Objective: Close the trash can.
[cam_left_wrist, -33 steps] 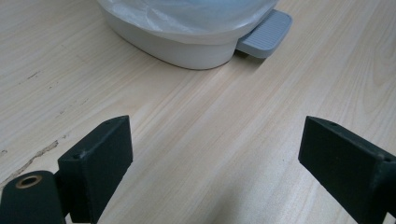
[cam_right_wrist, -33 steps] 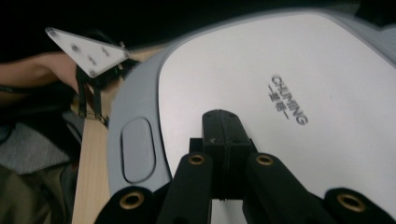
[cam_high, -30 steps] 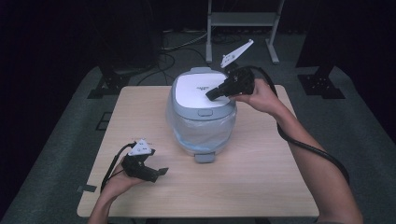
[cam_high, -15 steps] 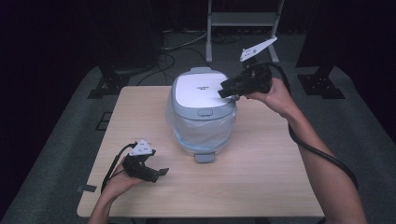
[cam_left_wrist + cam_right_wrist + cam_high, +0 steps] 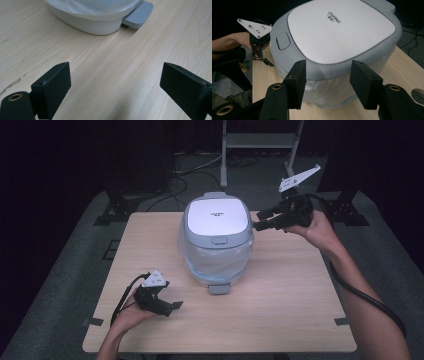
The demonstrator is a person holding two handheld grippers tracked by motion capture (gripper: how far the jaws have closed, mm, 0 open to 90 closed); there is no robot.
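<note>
Grey-lidded pedal bin (image 5: 216, 237), lid shut and lined with a clear bag, stands mid-surface (image 5: 290, 310). Just beside its right rim, the right hand-held gripper (image 5: 259, 218) hangs released, jaws just opened, nothing between them. Near left, the left hand-held gripper (image 5: 172, 306) rests released.

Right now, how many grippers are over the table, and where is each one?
2. The left gripper sits low at the table's near left corner; the right gripper hangs open beside the pedal bin's lid, far right.
</note>
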